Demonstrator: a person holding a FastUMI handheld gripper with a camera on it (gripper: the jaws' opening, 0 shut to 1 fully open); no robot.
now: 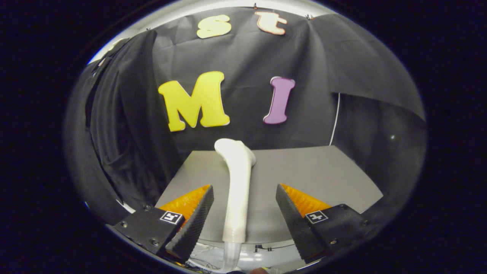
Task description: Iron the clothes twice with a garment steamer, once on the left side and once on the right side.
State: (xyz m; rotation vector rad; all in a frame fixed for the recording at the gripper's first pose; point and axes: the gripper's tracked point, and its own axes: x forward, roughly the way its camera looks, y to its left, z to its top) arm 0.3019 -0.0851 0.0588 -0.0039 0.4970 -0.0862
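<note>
Gripper (244, 198) spread wide, fingers either side of the white garment steamer (237, 190) without touching it. Steamer lying lengthwise on the grey table (323, 171), head at the far end. Dark garment (121, 125) hanging left, beside the table.

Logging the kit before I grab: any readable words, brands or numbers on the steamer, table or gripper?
Steamer: no text visible.
Table: none.
Gripper: open, with its fingers either side of the steamer and not touching it. Each carries a square coded marker, which is a pattern, not words.
</note>
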